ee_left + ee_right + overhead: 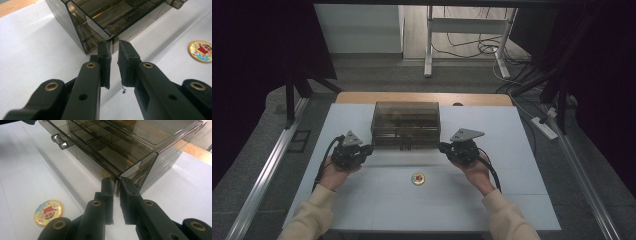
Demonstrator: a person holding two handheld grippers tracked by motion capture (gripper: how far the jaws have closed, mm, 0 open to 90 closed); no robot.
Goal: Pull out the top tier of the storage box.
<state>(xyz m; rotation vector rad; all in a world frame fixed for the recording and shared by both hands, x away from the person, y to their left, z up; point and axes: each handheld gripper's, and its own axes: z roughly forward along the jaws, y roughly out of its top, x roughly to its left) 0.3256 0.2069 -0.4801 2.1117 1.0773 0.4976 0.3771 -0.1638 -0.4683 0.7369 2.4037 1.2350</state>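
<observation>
Both grippers are at the front corners of the box (406, 124): our left gripper (367, 148) at the front left corner, our right gripper (444, 147) at the front right one. In the left gripper view the jaws stand slightly apart, with a narrow gap, their tips right at the box's bottom corner edge; whether they pinch it we cannot tell. In the right gripper view the jaws are likewise nearly closed, a thin slot between them, with the box's corner edge just at the tips. The box is smoked, see-through plastic with shelves or drawers inside, and two small shiny knobs (59, 141) on its front face. It sits at the middle of the white table (512, 165), toward the far side, its long axis running left to right and its front face turned toward us. Nearer to us, well clear of the box and between our two hands, lies a small round badge (418, 178) with a cartoon figure, flat on the table. Behind the table's wooden far edge we see floor, cables and a stand (429, 45).
</observation>
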